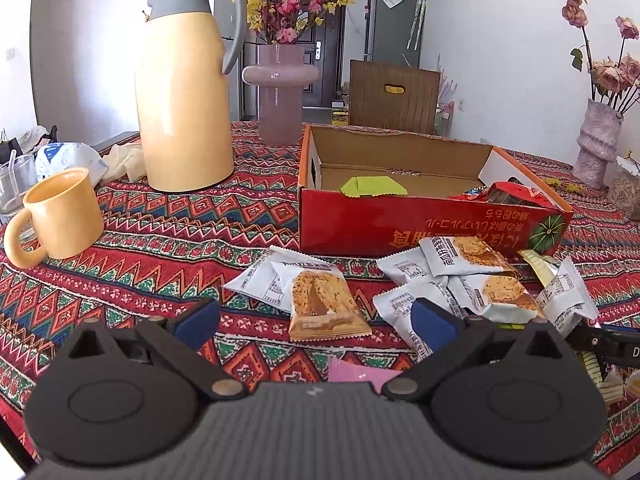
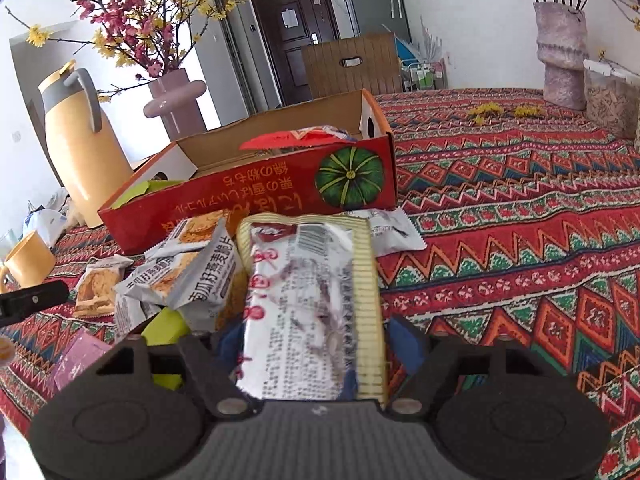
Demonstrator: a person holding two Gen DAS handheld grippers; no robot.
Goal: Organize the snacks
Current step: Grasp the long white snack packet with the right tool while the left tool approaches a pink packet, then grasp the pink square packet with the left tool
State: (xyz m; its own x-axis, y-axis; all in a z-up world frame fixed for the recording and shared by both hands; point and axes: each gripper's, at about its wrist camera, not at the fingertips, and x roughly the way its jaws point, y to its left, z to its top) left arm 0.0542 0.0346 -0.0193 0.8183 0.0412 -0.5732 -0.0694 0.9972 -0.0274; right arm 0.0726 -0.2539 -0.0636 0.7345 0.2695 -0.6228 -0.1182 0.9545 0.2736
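My right gripper [image 2: 316, 342] is shut on a long white snack packet [image 2: 304, 296] with a ribbed gold edge; its blue pads press on both long sides. The packet points toward the open red cardboard box [image 2: 256, 196], which holds a red wrapper [image 2: 296, 140] and a green packet [image 1: 374, 186]. My left gripper [image 1: 316, 324] stands open just above the cloth, with nothing held. A biscuit packet with an orange-brown picture [image 1: 320, 304] lies just ahead of its fingertips. Several white biscuit packets [image 1: 472, 280] are heaped in front of the box [image 1: 400, 224].
A yellow thermos jug [image 1: 182, 92], a yellow mug [image 1: 60, 216] and a pink vase [image 1: 280, 92] stand at the left and back on the patterned tablecloth [image 2: 520, 220]. A second vase [image 2: 562, 52] and a jar [image 2: 610, 100] stand at the far right. A pink packet [image 1: 360, 372] lies under my left gripper.
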